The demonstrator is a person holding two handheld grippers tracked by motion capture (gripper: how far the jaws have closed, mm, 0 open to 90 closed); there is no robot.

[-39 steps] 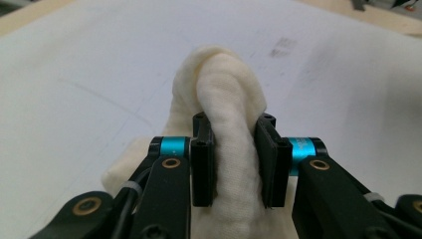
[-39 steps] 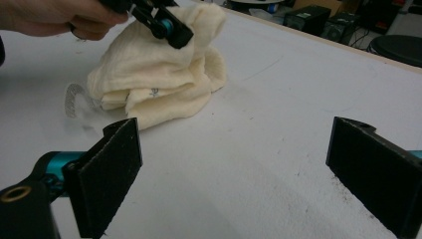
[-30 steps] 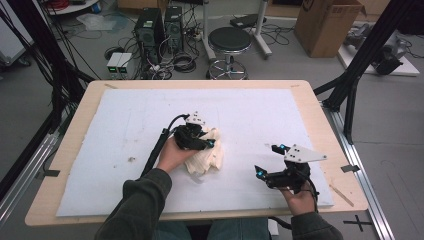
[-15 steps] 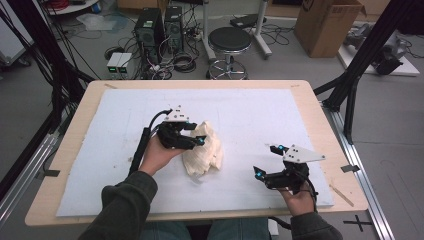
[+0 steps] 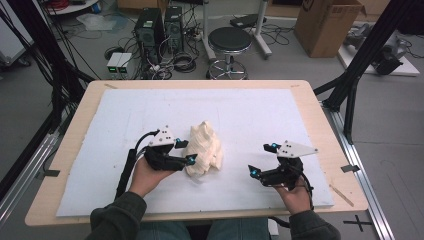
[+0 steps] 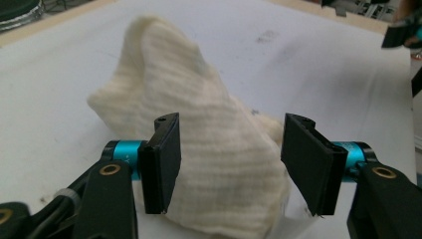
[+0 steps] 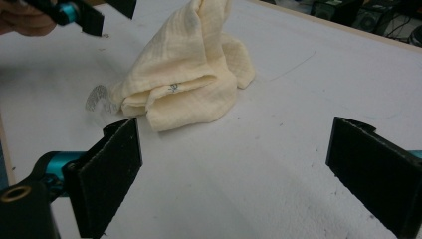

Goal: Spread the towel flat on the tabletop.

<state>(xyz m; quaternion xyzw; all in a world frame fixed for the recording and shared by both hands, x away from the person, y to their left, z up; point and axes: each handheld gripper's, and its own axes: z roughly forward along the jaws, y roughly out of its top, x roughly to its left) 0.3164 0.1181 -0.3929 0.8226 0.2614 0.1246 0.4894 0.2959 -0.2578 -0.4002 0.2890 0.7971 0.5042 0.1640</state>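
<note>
On desk point(image 5: 75, 150): left gripper point(image 5: 186, 151) open, jaws astride crumpled cloth point(image 5: 204, 149), contact unclear; right gripper point(image 5: 261, 159) open, well apart.

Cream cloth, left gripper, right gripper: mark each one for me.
cream cloth point(image 5: 204, 148), high view, middle of the crumpled heap.
left gripper point(image 6: 229, 164), left gripper view, midway between its open jaws.
right gripper point(image 7: 234, 169), right gripper view, midway between its open jaws.

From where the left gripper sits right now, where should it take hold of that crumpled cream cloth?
Probably the raised fold of the cloth facing the left gripper, coming straight in from the person's left. Its open jaws already straddle that ridge, which stands up off the white mat and gives something to pinch. The right gripper sits open, apart.
</note>
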